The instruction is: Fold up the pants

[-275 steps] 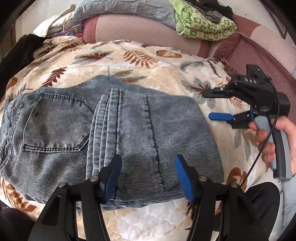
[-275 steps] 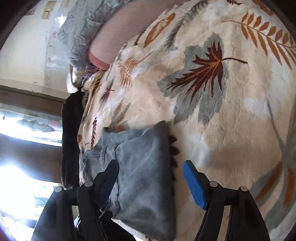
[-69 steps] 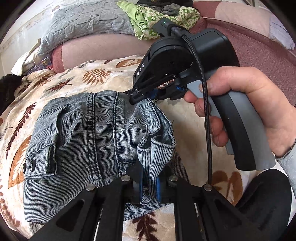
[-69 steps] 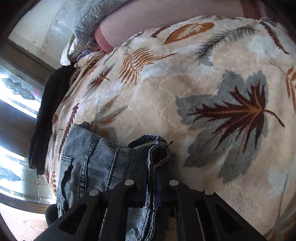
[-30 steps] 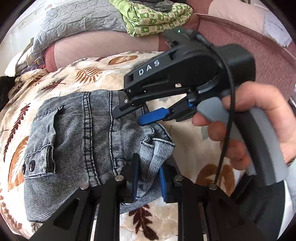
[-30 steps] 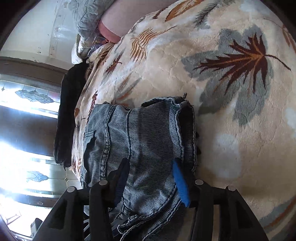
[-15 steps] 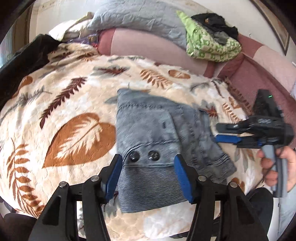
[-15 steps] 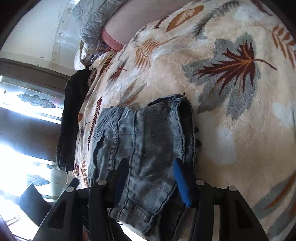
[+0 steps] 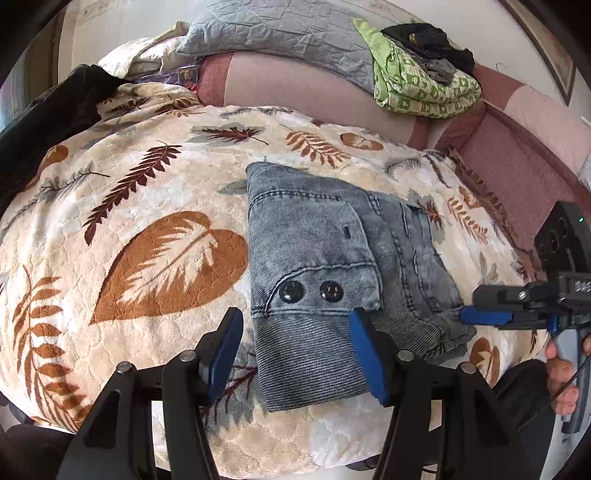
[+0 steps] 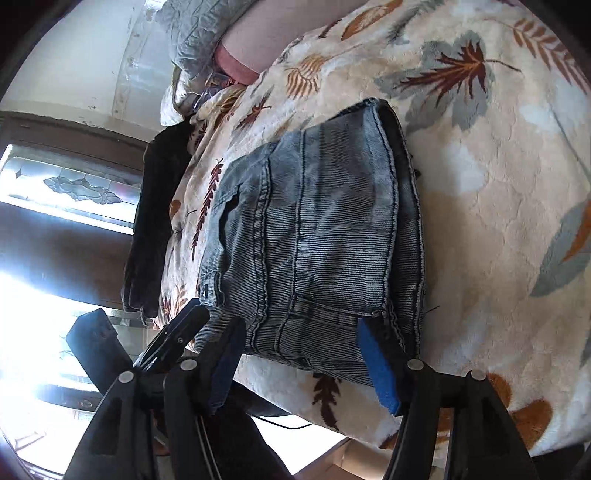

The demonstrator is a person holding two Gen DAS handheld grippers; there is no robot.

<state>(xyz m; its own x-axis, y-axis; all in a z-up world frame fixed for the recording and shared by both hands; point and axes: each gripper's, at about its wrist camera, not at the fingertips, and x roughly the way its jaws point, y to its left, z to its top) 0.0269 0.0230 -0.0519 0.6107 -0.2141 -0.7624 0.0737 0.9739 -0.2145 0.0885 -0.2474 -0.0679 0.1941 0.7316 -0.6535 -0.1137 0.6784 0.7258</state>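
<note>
The left hand-held gripper (image 9: 295,350) hung released, its blue pads apart over the near edge of the folded grey-blue denim pants (image 9: 325,258), with nothing pressed between them. The pants lay as a compact bundle on the cream leaf-patterned plush blanket (image 9: 147,221) covering the bed, just ahead of this gripper. The bundle's long axis ran away from it toward the grey quilted pillow (image 9: 288,33); the two dark snap buttons (image 9: 310,291) sat at the near end. To the right, the right hand-held gripper (image 9: 476,314) was opening, its jaws clear of the cloth beside the bundle's right edge, gripped by a hand (image 9: 561,376).
</note>
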